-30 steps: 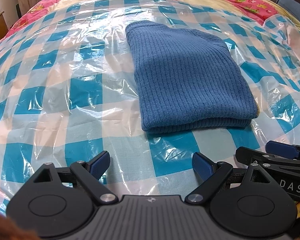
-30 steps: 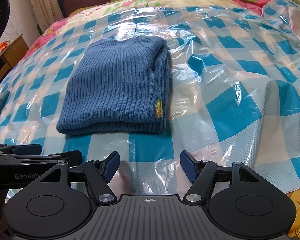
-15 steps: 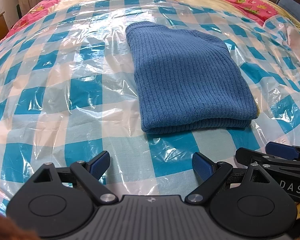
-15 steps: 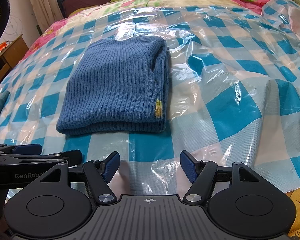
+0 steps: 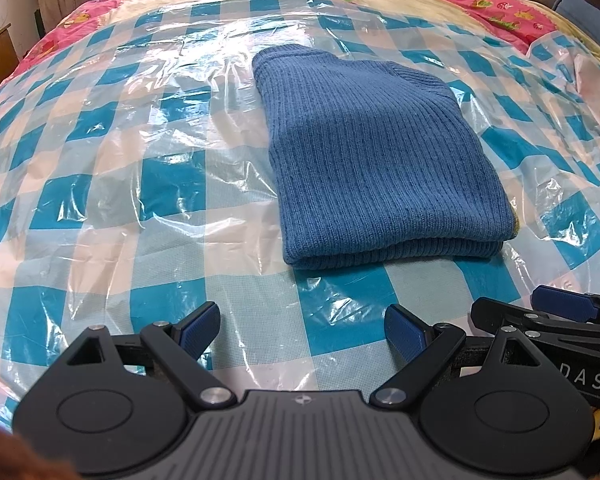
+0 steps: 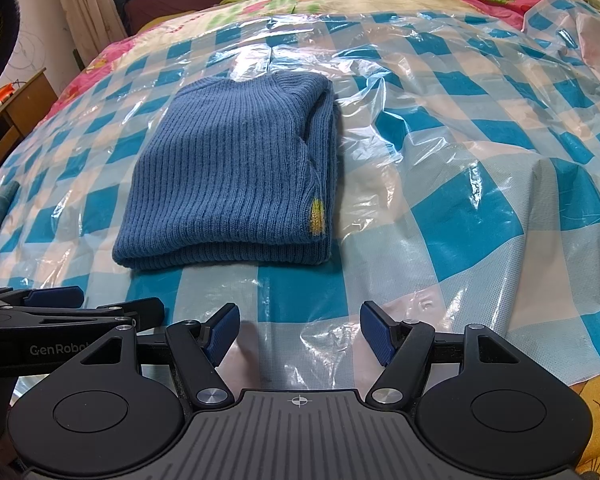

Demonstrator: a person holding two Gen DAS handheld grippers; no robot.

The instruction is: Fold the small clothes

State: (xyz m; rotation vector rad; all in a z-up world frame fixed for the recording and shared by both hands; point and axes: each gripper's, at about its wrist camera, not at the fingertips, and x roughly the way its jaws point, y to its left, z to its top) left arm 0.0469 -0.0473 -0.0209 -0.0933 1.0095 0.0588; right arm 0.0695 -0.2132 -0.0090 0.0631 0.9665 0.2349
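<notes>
Nothing changed over the last second: both hand-held grippers, left (image 5: 302, 326) and right (image 6: 300, 330), released and idle short of the folded sweater (image 5: 380, 160) on the bed (image 5: 100, 200); fold looks finished.

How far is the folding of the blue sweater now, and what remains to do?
The blue knit sweater already lies folded into a compact rectangle on the checked plastic sheet. Nothing is in hand: the left gripper and the right gripper both stand open and empty, short of its near edge. No other garment clearly awaits folding, so little seems left.
</notes>
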